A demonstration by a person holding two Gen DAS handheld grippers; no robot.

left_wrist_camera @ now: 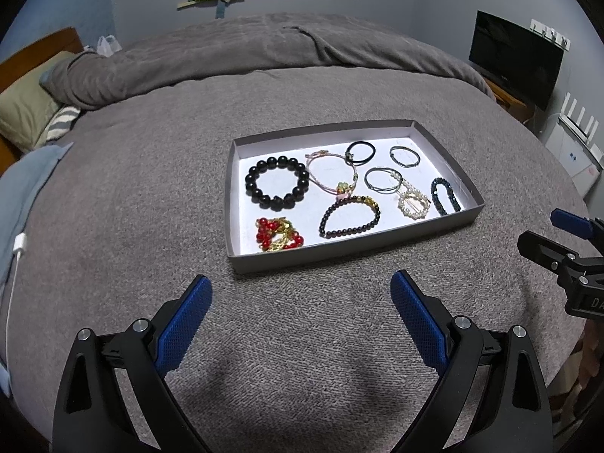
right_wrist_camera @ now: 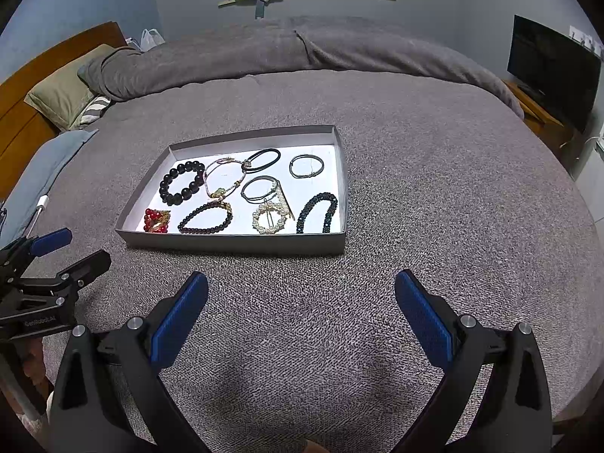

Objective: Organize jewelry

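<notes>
A shallow grey tray (left_wrist_camera: 351,255) (right_wrist_camera: 234,244) with a white floor lies on the grey bed cover. Inside it are several pieces: a big black bead bracelet (left_wrist_camera: 276,182) (right_wrist_camera: 182,182), a red and gold piece (left_wrist_camera: 278,234) (right_wrist_camera: 156,221), a dark small-bead bracelet (left_wrist_camera: 349,217) (right_wrist_camera: 205,218), a pearl ring clip (left_wrist_camera: 413,201) (right_wrist_camera: 271,214), a dark teal beaded band (left_wrist_camera: 444,196) (right_wrist_camera: 318,212), a pink cord bracelet (left_wrist_camera: 333,171), a black elastic (left_wrist_camera: 361,151) and thin metal bangles (left_wrist_camera: 404,156). My left gripper (left_wrist_camera: 301,291) and right gripper (right_wrist_camera: 302,289) are both open and empty, hovering short of the tray's near wall.
The bed cover (left_wrist_camera: 151,196) stretches all around the tray. A folded grey duvet (left_wrist_camera: 241,49) and green pillow (left_wrist_camera: 26,113) lie at the far side. A white cable (left_wrist_camera: 17,253) sits at the left. A dark screen (left_wrist_camera: 515,56) stands at the right.
</notes>
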